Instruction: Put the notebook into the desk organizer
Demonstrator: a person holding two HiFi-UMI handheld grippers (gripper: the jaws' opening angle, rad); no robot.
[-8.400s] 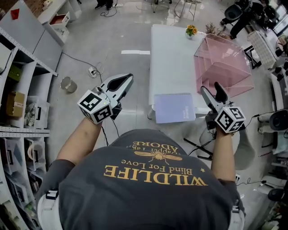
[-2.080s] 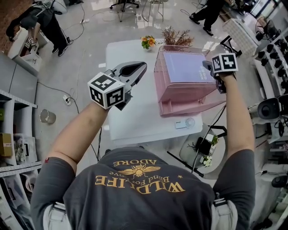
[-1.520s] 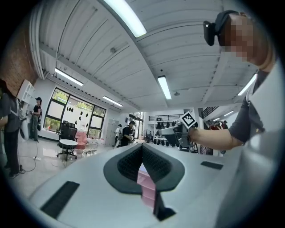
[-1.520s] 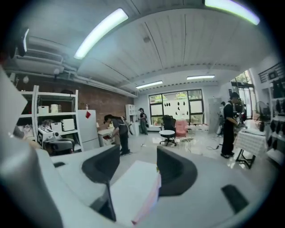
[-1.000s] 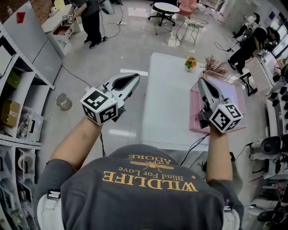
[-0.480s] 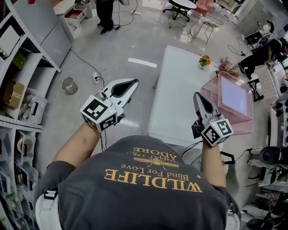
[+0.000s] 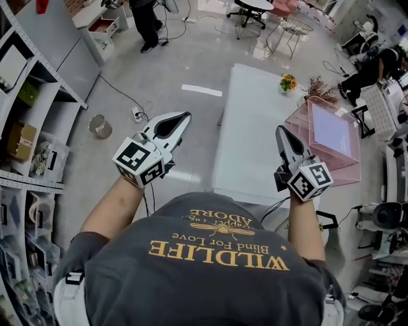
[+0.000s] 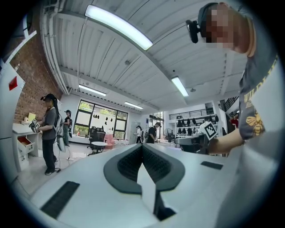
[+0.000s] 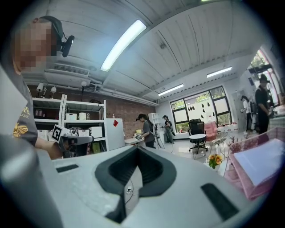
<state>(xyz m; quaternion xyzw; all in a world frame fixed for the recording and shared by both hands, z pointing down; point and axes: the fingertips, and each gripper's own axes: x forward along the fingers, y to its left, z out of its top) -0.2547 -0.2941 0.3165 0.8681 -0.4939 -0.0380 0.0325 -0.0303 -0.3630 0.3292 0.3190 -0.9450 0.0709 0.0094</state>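
The pale lilac notebook [image 7: 331, 130] lies inside the pink see-through desk organizer [image 7: 299, 121] at the right edge of the white table [image 7: 252, 134]. In the right gripper view, the notebook [image 9: 260, 159] rests in the organizer [image 9: 244, 183] at the far right. My right gripper [image 7: 280, 129] hovers over the table's near right corner, left of the organizer, shut and holding nothing; its jaws [image 9: 137, 148] meet. My left gripper [image 7: 185, 115] hangs over the floor left of the table, shut and holding nothing, with the jaws [image 8: 142, 145] touching.
A small pot of orange flowers [image 7: 288, 83] and a dried plant [image 7: 317, 88] stand at the table's far end. Grey shelving [image 7: 25, 127] lines the left side, with a metal bin [image 7: 100, 125] on the floor. A person [image 7: 145, 19] stands at the back.
The notebook went from the table's near edge into the organizer. Over the last second my right gripper drew back from the organizer toward the table's near corner. The left gripper barely moved.
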